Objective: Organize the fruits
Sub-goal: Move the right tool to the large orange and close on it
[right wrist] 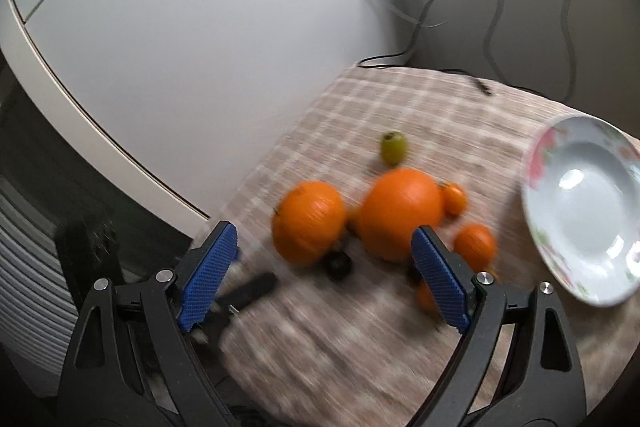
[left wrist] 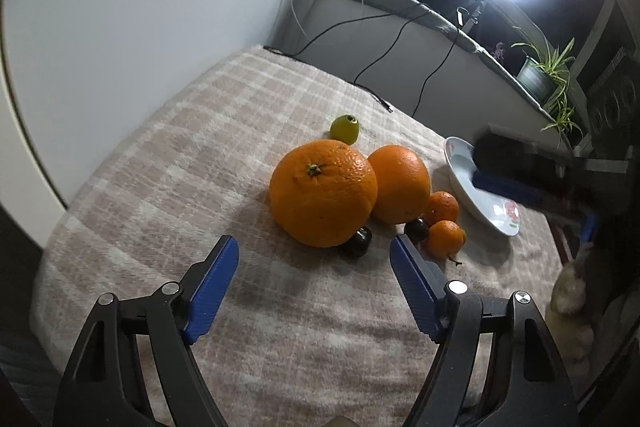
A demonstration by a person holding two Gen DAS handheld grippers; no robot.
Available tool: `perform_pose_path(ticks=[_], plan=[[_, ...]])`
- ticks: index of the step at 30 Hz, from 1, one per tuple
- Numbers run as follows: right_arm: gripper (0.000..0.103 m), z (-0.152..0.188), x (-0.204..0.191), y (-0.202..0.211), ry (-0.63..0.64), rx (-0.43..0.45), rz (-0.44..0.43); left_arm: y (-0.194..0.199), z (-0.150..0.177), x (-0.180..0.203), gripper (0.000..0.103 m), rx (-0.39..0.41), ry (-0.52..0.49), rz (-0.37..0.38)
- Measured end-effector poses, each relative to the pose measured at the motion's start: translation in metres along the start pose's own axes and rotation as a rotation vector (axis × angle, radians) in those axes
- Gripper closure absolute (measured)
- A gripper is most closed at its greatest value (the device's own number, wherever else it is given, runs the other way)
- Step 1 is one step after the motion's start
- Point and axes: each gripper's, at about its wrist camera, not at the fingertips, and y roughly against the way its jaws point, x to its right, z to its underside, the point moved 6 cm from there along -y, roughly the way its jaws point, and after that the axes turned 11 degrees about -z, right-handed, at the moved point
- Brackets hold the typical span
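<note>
Two oranges [left wrist: 323, 193] touch mid-table [left wrist: 160, 187]; a small fruit [left wrist: 345, 129] lies behind them, the mandarins [left wrist: 441, 207] to their right, the plate [left wrist: 460, 163] by the right edge.

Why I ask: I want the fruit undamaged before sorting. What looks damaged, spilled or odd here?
Nothing spilled or visibly damaged. The small green fruit lies apart behind the oranges, and the plate holds no fruit.

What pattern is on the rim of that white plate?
Pink flowers with green leaves on the plate, clearest in the right wrist view.
</note>
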Motion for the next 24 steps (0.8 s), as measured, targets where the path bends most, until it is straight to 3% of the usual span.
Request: perform_pose_path(ticks=[2, 12, 24], plan=[[0.011, -0.007, -0.004, -0.014, 0.008, -0.036, -0.016, -0.008, 0.001, -0.002, 0.026, -0.017, 0.018, 0.012], [0.039, -0.01, 0.01, -0.074, -0.011, -0.205, -0.003, -0.025, -0.003, -0.006, 0.031, -0.047, 0.086, 0.059], [0.039, -0.01, 0.011, -0.099, 0.044, -0.301, 0.018, -0.035, -0.005, -0.004, 0.032, -0.076, 0.124, 0.117]])
